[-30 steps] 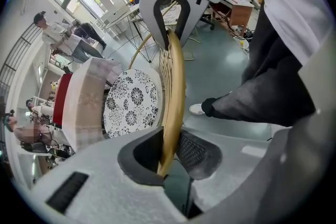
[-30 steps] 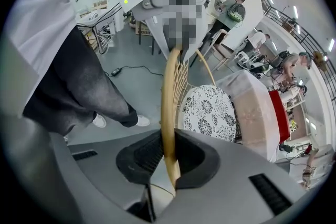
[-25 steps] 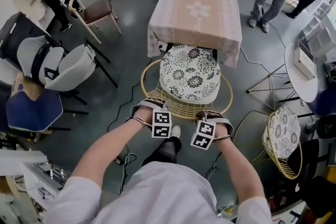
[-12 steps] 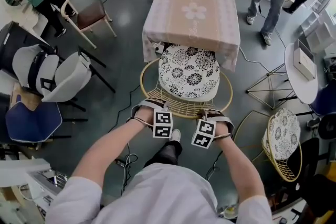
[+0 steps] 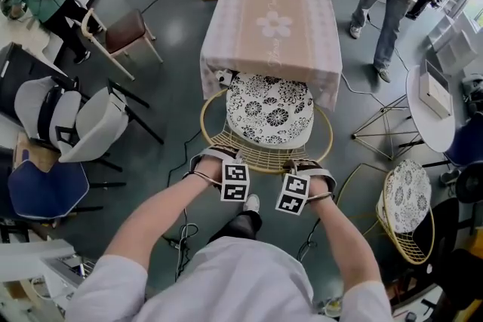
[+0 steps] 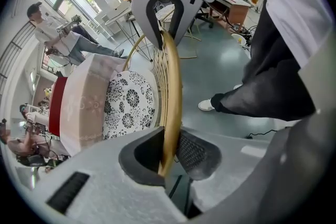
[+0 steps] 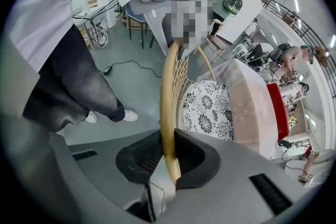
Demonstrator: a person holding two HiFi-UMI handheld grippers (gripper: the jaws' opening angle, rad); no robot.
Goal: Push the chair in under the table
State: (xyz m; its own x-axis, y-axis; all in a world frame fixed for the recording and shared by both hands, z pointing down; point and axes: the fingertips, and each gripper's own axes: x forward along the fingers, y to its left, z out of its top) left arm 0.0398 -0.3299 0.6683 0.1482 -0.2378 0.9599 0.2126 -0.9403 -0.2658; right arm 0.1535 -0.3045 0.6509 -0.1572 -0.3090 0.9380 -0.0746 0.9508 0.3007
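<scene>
You're mid-push, by the look of it. The chair sits dead centre in the head view, and the front of its flower-print cushion is tucked under the hanging hem of the pink cloth on the table above it in the frame. Most of the cushion shows, so I'd say there's a good way to go.

Your left gripper has just been closing, and its pads pinch the golden back rim between them. Your right gripper is narrow too, clamped on that same rim, just to the right of the left one at lower centre of the head view. Both point steeply down.

Next, drive both hands evenly toward the top of the frame. Push lopsided and the round chair will likely swing off line. The rim is thin and smooth, so hold firm, and watch that hem dragging over the cushion.
</scene>
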